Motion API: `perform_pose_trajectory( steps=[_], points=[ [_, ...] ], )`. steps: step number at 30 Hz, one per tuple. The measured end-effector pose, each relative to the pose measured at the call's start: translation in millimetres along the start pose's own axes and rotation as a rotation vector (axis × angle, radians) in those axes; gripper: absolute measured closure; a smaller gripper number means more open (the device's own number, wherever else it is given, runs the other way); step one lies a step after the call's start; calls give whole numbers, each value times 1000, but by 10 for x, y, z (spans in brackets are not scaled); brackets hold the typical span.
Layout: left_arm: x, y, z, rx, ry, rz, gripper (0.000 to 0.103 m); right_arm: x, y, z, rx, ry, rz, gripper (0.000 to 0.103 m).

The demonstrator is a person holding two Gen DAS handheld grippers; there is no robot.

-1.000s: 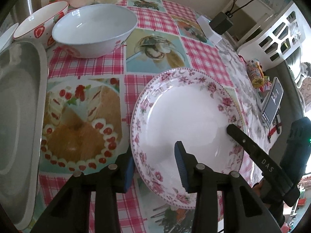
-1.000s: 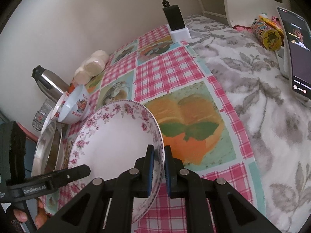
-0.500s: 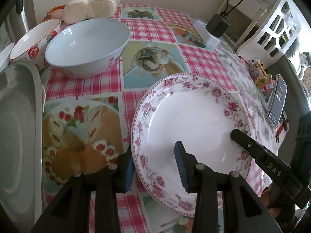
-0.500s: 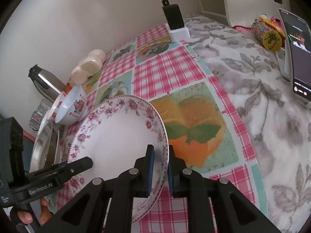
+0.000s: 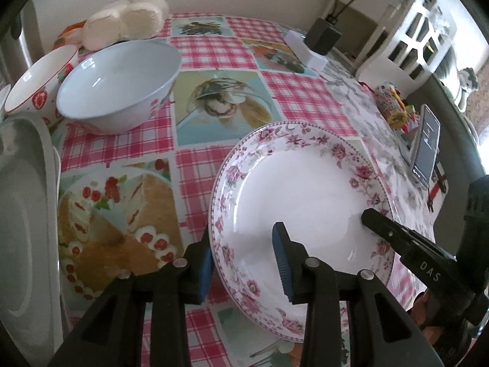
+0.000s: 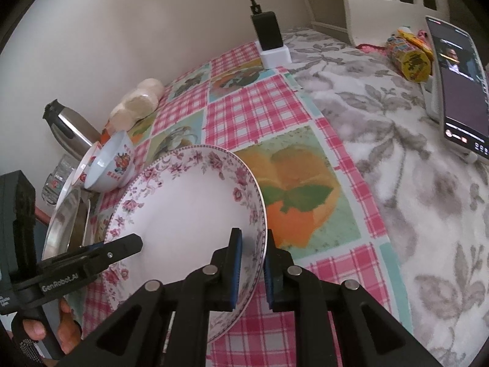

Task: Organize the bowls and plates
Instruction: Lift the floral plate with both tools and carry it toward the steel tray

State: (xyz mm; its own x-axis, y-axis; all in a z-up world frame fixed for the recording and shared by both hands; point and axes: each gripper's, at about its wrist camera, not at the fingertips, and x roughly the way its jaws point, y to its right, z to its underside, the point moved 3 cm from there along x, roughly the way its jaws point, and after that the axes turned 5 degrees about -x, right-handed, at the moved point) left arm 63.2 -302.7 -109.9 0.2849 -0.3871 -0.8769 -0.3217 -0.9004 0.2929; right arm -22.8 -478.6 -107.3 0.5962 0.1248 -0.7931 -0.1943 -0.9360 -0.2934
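Plate point(image 5: 305, 189): white with a pink flower rim, tilted, its right edge raised off the surface; it sits over the checked cloth point(image 5: 214, 46) between the two grippers.
Right gripper point(image 6: 252, 263): jaws pinching the plate's right rim, one blue pad inside the rim, the other outside; in the left wrist view its black finger reaches over the plate from the right.
Left gripper point(image 5: 243, 263): jaws spread to either side of the plate's left rim, one pad outside by the rim, the other over the white middle with a gap around it; they have just been closing a little, with the rim between them and not yet pressed.
Hand point(image 6: 65, 333): fingers of the person's left hand show under the left gripper's handle at the lower left of the right wrist view.
Blue bowl point(image 5: 119, 82): upright on the cloth, behind and left of the plate, well apart from it.
Strawberry bowl point(image 5: 39, 79): just left of the blue bowl, touching or nearly so.
Tray point(image 5: 24, 214): pale, at the far left edge of the surface.
Rolls point(image 5: 128, 21): pale round things near the wall behind the bowls.
Flask point(image 6: 70, 128): steel with a black top, by the wall beyond the bowls.
Phone point(image 6: 458, 85): propped upright on the grey flowered cloth to the right, screen lit.
Charger point(image 6: 269, 33): black block on a white base near the wall, cable going up.
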Motion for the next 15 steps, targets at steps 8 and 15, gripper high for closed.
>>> perform_pose_trajectory(
  steps=[8,15],
  points=[
    [-40,61,0,22,1,27,65,-88,52,43,3,-6,24,88],
    [-76,80,-2,28,7,47,66,-156,38,36,-9,0,41,88]
  ],
)
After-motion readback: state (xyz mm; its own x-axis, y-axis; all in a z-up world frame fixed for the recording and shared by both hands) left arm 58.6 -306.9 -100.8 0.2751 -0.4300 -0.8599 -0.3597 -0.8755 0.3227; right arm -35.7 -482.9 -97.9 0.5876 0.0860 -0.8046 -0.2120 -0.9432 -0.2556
